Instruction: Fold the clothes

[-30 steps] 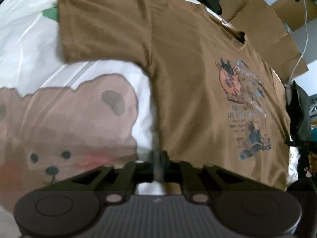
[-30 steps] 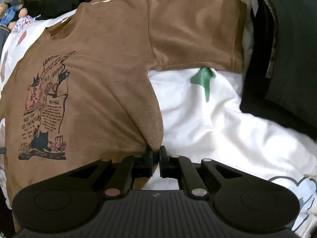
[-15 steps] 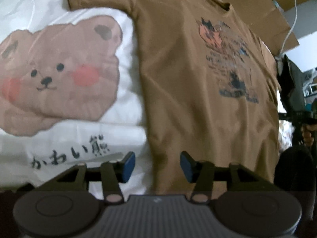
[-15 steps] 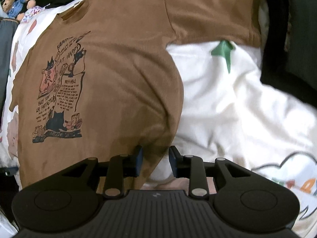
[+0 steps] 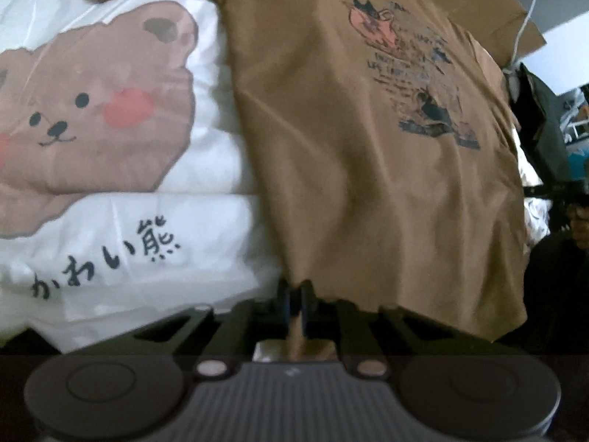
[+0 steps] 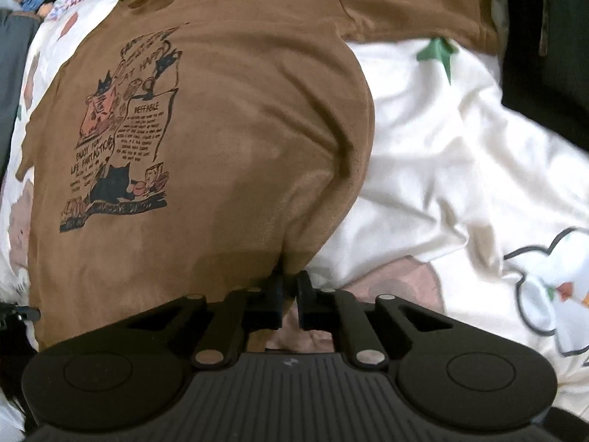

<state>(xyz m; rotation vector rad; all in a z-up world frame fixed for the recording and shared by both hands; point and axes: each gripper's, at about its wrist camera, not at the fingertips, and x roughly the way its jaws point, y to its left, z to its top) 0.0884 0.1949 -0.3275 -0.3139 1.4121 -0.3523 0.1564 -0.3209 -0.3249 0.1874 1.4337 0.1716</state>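
A brown T-shirt (image 5: pixel 368 154) with a cat print lies face up on a white bedspread, collar at the far end. In the left wrist view my left gripper (image 5: pixel 295 293) is shut on the shirt's near left hem corner, a fold of brown cloth pinched between the pads. The right wrist view shows the same brown T-shirt (image 6: pixel 221 147), its print to the left. There my right gripper (image 6: pixel 289 287) is shut on the shirt's near right hem corner, and the cloth bunches into creases just above the fingers.
The white bedspread (image 5: pixel 147 221) carries a bear drawing and black lettering. Dark clothes (image 6: pixel 545 37) are piled at the right edge. Cardboard (image 5: pixel 497 7) stands beyond the collar. A dark bag (image 5: pixel 541 129) and a person (image 5: pixel 574 228) are at the far right.
Both grippers let go of the shirt's side edges, opened, slid down toward the hem and shut again on its two lower corners. The shirt lies farther up in both views.
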